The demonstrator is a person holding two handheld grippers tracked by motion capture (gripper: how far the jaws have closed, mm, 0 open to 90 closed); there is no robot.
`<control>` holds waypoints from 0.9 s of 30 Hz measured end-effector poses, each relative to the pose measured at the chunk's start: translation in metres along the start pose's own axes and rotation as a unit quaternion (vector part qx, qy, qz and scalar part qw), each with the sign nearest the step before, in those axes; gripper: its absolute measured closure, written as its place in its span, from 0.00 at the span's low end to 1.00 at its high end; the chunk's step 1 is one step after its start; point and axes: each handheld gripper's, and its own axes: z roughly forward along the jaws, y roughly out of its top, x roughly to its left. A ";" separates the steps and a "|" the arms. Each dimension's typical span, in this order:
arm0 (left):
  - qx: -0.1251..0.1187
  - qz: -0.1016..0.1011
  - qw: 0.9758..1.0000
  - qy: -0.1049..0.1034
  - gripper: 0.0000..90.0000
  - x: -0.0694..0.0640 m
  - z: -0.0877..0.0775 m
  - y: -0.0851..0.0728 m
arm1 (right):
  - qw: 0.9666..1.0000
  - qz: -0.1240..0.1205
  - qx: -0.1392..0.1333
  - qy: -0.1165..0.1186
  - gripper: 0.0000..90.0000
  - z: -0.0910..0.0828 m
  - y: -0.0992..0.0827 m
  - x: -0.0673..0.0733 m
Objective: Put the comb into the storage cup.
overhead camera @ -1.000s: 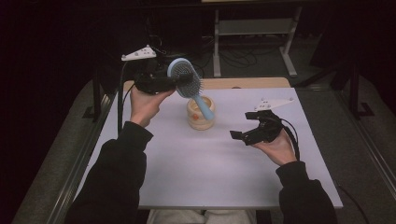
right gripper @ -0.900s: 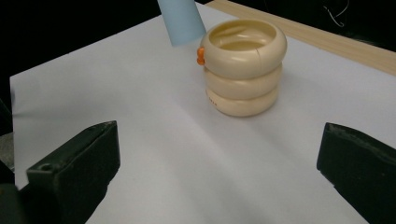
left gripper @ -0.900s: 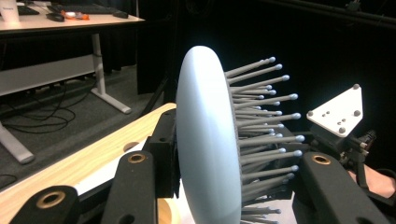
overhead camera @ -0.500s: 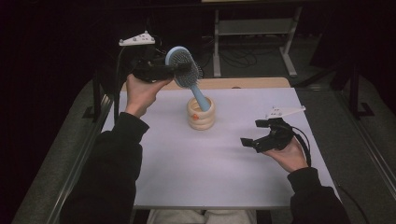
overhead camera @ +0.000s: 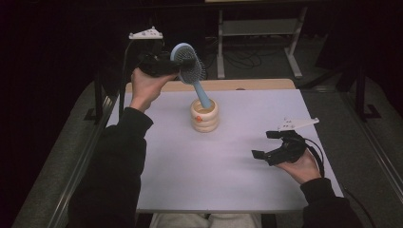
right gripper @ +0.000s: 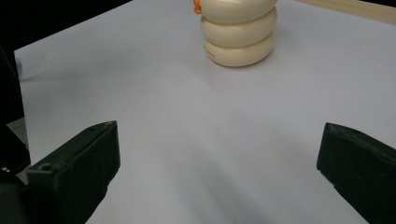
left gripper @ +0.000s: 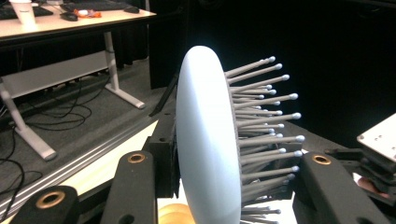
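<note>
A light-blue hairbrush (overhead camera: 192, 71) with grey bristles hangs tilted above the white table. My left gripper (overhead camera: 179, 65) is shut on its oval head, one jaw on the smooth back and one on the bristle side, and the left gripper view shows the head (left gripper: 208, 140) edge-on between the jaws. The handle slants down to the mouth of a cream ribbed holder (overhead camera: 205, 116); whether they touch I cannot tell. My right gripper (overhead camera: 263, 144) hovers low over the table's right side, open with nothing between its jaws. Its own view shows the holder (right gripper: 239, 32) farther off.
The white tabletop (overhead camera: 214, 180) has a wooden strip (overhead camera: 247, 84) along its far edge. A metal desk frame (overhead camera: 256, 28) and cables stand on the dark floor behind. Grey rails run along both sides of the table.
The left hand has lifted the brush up and away, drawing the handle out to the holder's mouth. The right hand has drifted toward the near right of the table and lower.
</note>
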 end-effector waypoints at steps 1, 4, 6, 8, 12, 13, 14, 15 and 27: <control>0.001 0.001 1.000 0.001 0.62 0.001 0.001 0.000 | 1.000 0.001 -0.003 0.000 0.00 -0.001 -0.001 0.000; 0.005 0.002 1.000 0.005 0.62 0.004 0.004 -0.003 | 1.000 0.002 -0.008 0.000 0.00 -0.004 -0.004 0.000; 0.008 0.003 1.000 0.009 0.62 0.007 0.007 -0.004 | 1.000 0.005 -0.011 -0.001 0.00 -0.007 -0.006 0.001; 0.010 0.000 1.000 0.011 0.62 0.010 0.010 -0.007 | 1.000 0.005 -0.016 -0.002 0.00 -0.009 -0.008 0.002; 0.018 0.003 1.000 0.016 0.62 0.014 0.018 -0.012 | 1.000 0.007 -0.022 -0.005 0.00 -0.013 -0.012 0.002; 0.020 0.002 1.000 0.016 0.62 0.014 0.020 -0.013 | 1.000 0.008 -0.025 -0.006 0.00 -0.014 -0.013 0.002; 0.022 0.003 1.000 0.016 0.62 0.015 0.023 -0.014 | 1.000 0.008 -0.026 -0.007 0.00 -0.015 -0.014 0.001; 0.022 0.004 1.000 0.017 0.62 0.015 0.025 -0.016 | 1.000 0.009 -0.027 -0.008 0.00 -0.016 -0.015 0.001; 0.043 0.005 0.999 0.025 0.62 0.022 0.047 -0.035 | 0.998 0.009 -0.054 -0.021 0.00 -0.028 -0.034 0.003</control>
